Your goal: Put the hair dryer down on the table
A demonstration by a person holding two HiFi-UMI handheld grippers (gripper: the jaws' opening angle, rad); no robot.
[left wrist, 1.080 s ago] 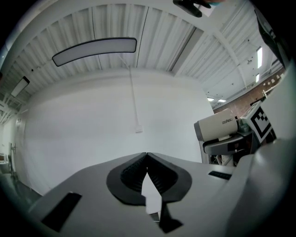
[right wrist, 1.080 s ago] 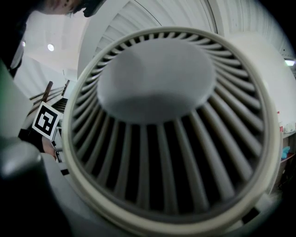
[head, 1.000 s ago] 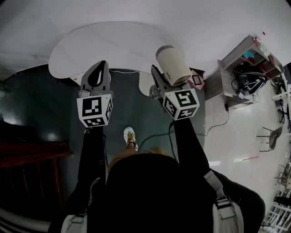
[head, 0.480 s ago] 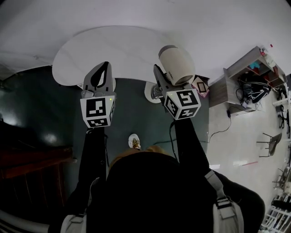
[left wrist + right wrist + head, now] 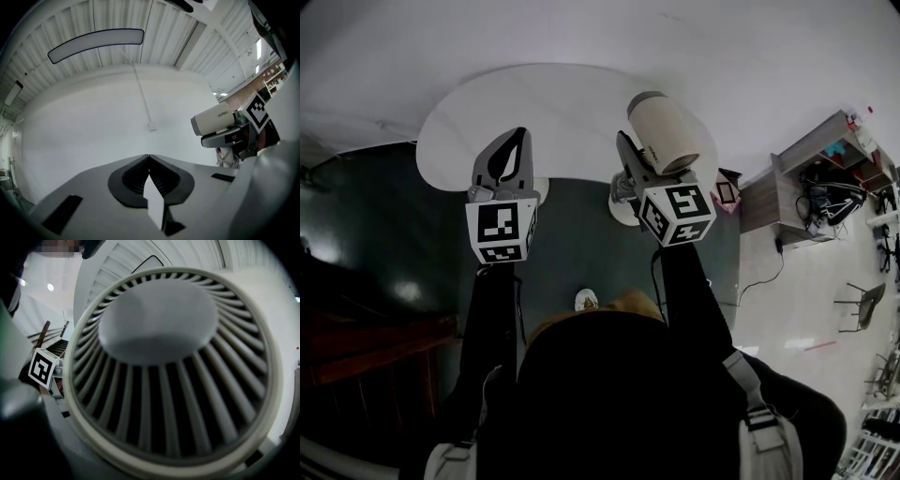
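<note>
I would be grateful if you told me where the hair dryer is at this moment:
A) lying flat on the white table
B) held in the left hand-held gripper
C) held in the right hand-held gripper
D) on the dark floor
C: the hair dryer is gripped by the right hand-held gripper and held clear of the white table, while the left hand-held gripper is shut and empty.

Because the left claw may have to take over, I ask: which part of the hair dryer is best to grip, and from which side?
Probably just under the barrel, coming from the rear grille end, as the right claw does now. The hair dryer lies level, and its wide, round, smooth barrel would likely slip between pads. The exact contact is hidden.
</note>
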